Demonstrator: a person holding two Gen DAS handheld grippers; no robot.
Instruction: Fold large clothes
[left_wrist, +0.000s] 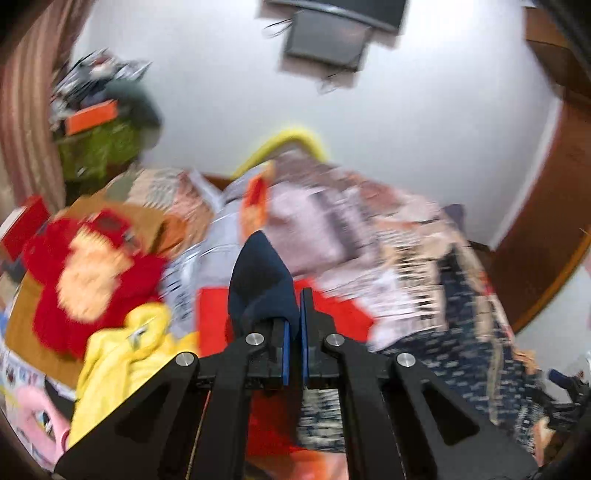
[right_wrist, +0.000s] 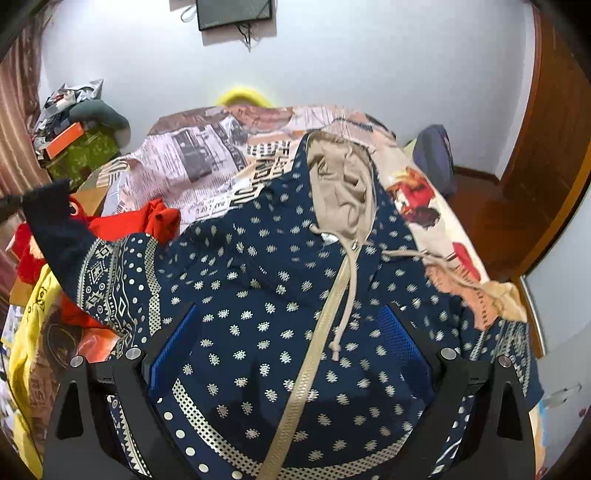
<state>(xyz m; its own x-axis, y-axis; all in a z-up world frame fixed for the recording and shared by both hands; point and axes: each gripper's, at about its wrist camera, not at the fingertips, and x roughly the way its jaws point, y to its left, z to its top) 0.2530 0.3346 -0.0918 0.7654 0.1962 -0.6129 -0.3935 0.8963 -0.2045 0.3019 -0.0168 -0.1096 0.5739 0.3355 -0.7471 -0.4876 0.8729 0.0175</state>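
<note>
A navy hoodie with cream dots, a beige zipper and a beige-lined hood lies spread on the bed, front up. My right gripper is open, its blue pads low over the hoodie's chest. My left gripper is shut on the navy sleeve cuff and holds it raised; the left wrist view is blurred. In the right wrist view the lifted sleeve stretches to the far left.
A newspaper-print bedsheet covers the bed. Red clothing, a yellow garment and a red plush toy lie at the left. A cluttered shelf stands back left, a wooden door at right.
</note>
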